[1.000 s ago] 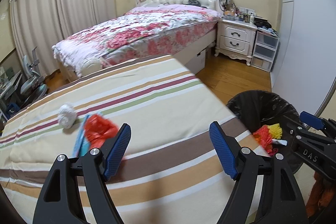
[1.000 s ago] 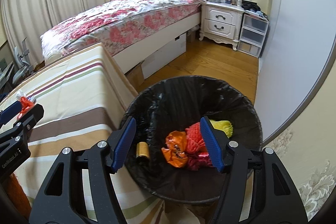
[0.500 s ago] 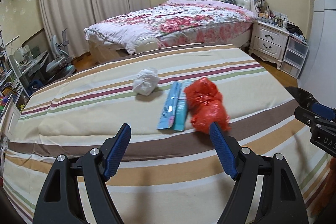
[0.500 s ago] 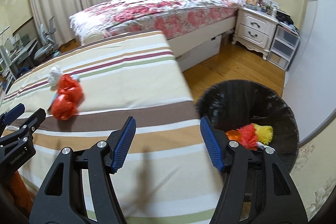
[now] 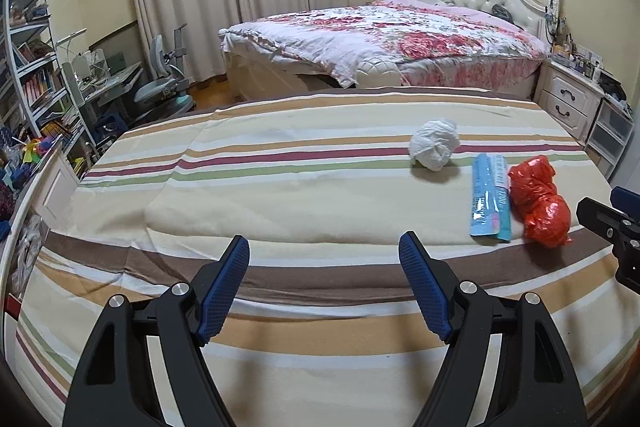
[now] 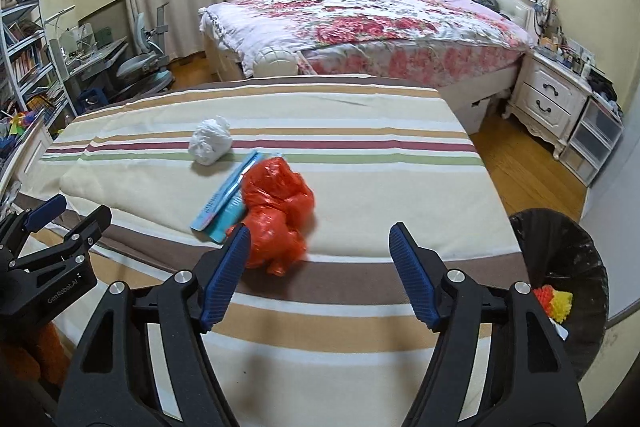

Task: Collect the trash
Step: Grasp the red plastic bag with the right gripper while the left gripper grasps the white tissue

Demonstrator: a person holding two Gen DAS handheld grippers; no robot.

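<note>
I have both grippers over the striped bed (image 6: 360,131). My right gripper (image 6: 318,273) has its fingers (image 6: 224,277) spreading wider, with nothing between them; the crumpled red plastic bag (image 6: 278,213) lies on the bed just beyond my left fingertip, at about 11 o'clock. A blue packet (image 6: 228,201) touches the bag's left side, and a white wad (image 6: 210,141) sits farther out, near the packet. The black-lined trash bin (image 6: 560,259) stands on the floor at 3 o'clock, with red and yellow scraps inside. My left gripper (image 5: 324,287) is spread and empty, the trash at its 2 o'clock.
</note>
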